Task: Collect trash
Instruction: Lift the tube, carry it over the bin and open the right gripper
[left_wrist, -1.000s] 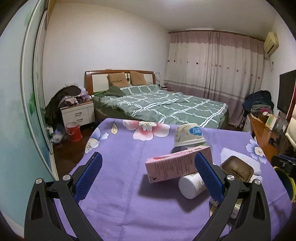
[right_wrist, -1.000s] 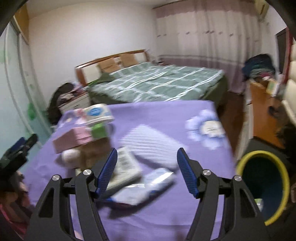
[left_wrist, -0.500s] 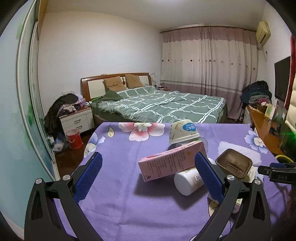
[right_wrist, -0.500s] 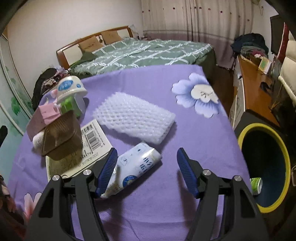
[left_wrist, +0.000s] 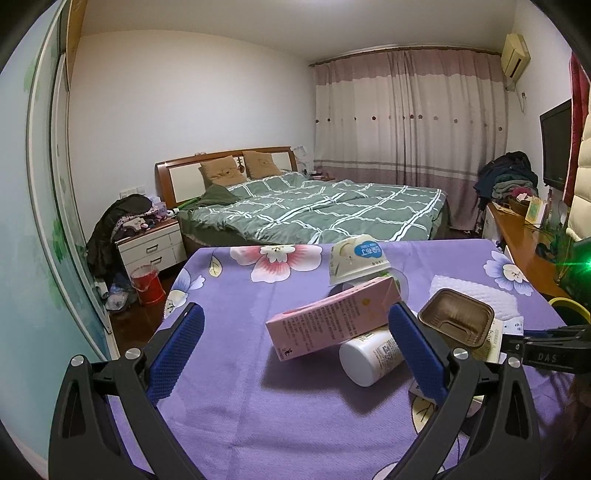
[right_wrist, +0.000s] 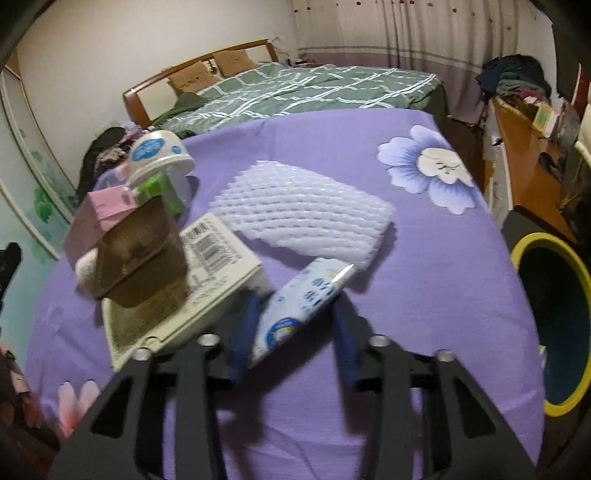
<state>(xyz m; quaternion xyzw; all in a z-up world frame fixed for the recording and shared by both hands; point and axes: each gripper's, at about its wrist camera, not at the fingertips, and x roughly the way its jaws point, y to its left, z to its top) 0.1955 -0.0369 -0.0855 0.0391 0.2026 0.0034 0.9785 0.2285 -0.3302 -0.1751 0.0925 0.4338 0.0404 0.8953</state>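
Right gripper (right_wrist: 295, 332): jaws just closing around my blue-and-white pouch (right_wrist: 299, 306), lower centre of frame; left pad touching, right pad seeming just clear. Left gripper (left_wrist: 295, 350): I am holding it open over the purple cloth (left_wrist: 221, 406). Pink carton (left_wrist: 332, 317), white bottle (left_wrist: 369, 354), brown tray (left_wrist: 458, 317): piling centre-right. Yellow-rimmed bin (right_wrist: 546, 325): sitting at right edge.

Matt woven purple tablecloth (right_wrist: 424, 266), white foam netting (right_wrist: 306, 214), glossy white-and-blue pouch (right_wrist: 299, 306), brown plastic tray (left_wrist: 458, 317).
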